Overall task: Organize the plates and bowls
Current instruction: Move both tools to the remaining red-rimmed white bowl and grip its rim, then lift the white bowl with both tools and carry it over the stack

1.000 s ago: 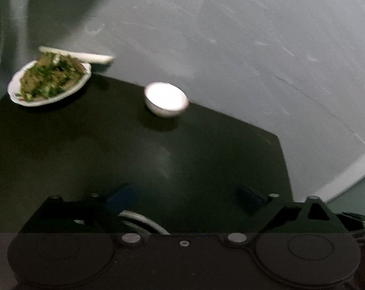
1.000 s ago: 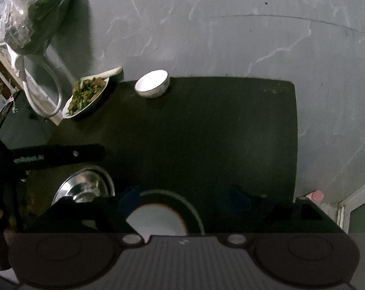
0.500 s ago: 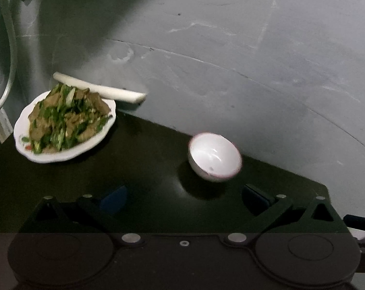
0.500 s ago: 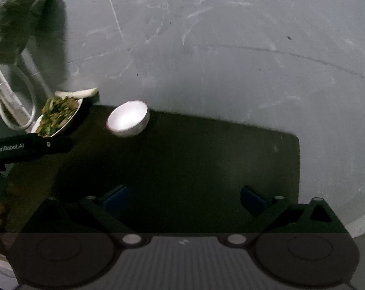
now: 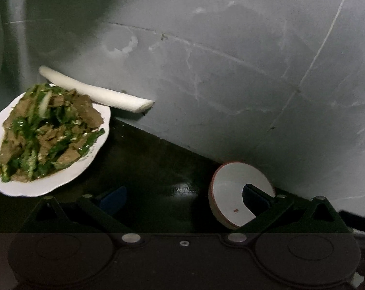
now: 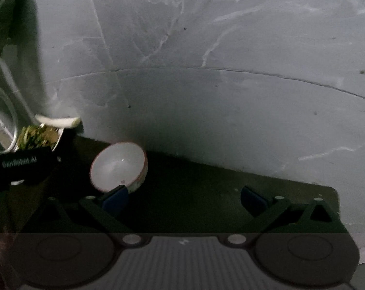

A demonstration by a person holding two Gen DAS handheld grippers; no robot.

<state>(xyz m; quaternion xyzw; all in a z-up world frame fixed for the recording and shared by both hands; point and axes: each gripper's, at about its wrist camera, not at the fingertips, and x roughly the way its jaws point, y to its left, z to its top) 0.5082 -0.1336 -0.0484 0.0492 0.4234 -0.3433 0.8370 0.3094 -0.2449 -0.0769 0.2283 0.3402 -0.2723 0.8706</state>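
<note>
Grey marbled flooring is surrounding a dark table (image 5: 158,159). Near its far edge a white, red-rimmed bowl (image 5: 230,193) is sitting empty, while a scalloped white plate (image 5: 61,181) is carrying greens and meat at the far corner. Left gripper (image 5: 184,197) and right gripper (image 6: 184,198) are both gaping wide, gripping nothing.

Wide-open right tool (image 6: 183,200), white bowl (image 6: 118,164) seemingly beside its left finger (image 6: 114,200)
</note>
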